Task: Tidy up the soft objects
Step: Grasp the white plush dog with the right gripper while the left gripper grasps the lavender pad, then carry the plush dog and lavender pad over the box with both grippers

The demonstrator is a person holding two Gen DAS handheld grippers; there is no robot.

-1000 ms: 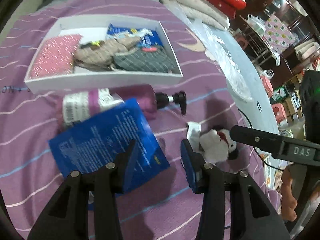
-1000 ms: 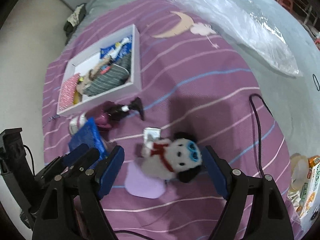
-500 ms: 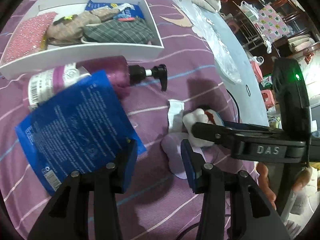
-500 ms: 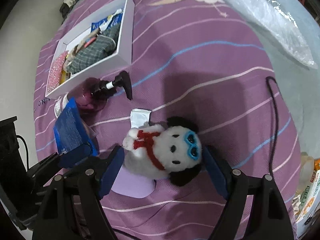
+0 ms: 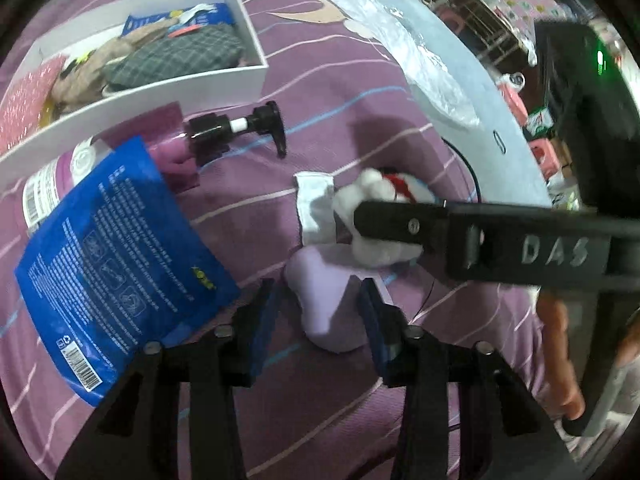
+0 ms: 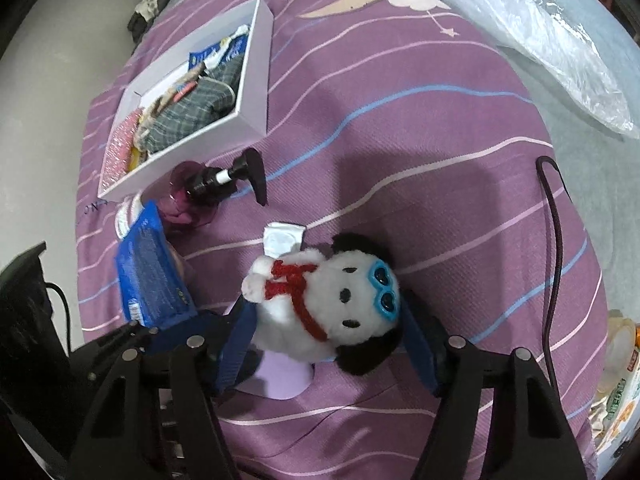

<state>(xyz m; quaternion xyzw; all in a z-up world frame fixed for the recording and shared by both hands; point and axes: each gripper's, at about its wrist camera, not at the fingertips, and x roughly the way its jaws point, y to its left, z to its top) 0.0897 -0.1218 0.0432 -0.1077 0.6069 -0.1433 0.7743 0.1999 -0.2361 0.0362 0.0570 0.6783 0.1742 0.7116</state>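
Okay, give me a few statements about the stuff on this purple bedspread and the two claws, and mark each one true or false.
1. The plush dog wears a red scarf and blue goggles. True.
2. The pump bottle stands upright inside the white box. False: it lies on its side on the bedspread, outside the box.
3. The right claw straddles the plush dog, jaws closing. True.
4. The left claw is closing around the blue packet. False: the packet lies beside it; a lilac soft item sits between its jaws.
5. The white box is empty. False: it holds a plaid fabric item and other things.
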